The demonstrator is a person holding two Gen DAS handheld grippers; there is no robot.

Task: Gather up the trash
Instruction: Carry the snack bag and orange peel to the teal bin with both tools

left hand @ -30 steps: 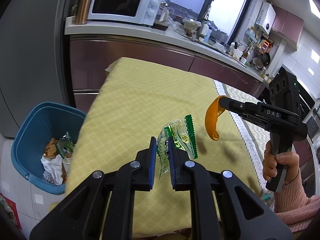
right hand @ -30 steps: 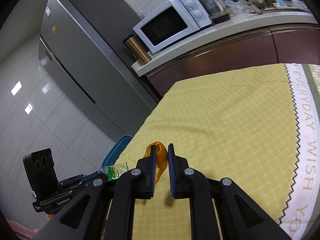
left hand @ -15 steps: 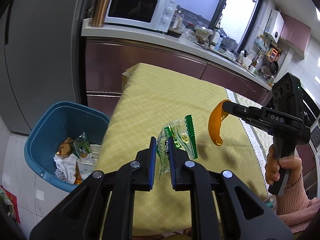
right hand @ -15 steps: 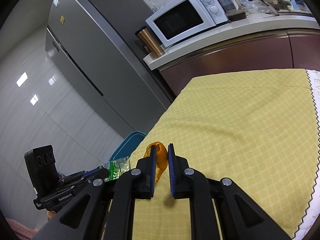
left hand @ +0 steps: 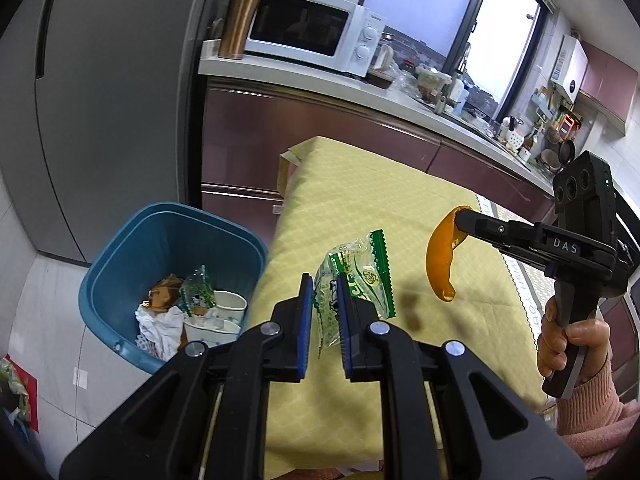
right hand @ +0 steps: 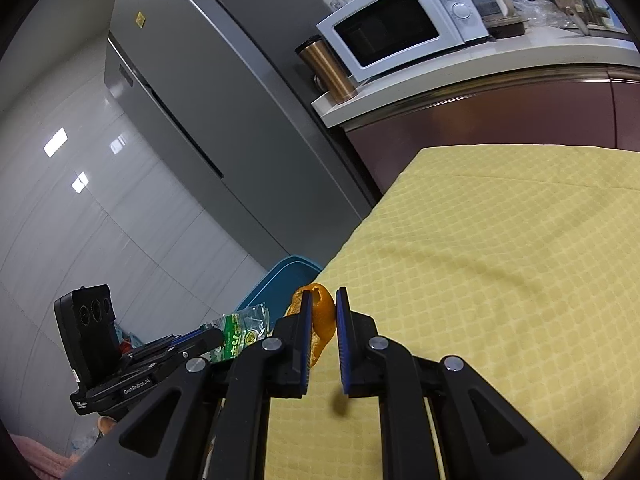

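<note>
Both sets of jaws are nearly closed: left gripper (left hand: pixel 323 295) pinches a green wrapper (left hand: pixel 356 276), right gripper (right hand: pixel 321 313) an orange peel (right hand: pixel 320 320).

White raised letters "DAS" stand on the side of the black handheld right gripper (left hand: pixel 460 218), seen from the left wrist view. Small white lettering "GenRobot.AI" stands on the side of the black handheld left gripper (right hand: pixel 212 338), seen from the right wrist view. The white patterned border (left hand: pixel 516 292) of the yellow checked tablecloth (left hand: pixel 360 208) carries tan capital letters, apparently "WISH YOU", foreshortened. The clear-and-green plastic snack wrapper (left hand: pixel 352 276) bears green print and a round emblem, not legible.
</note>
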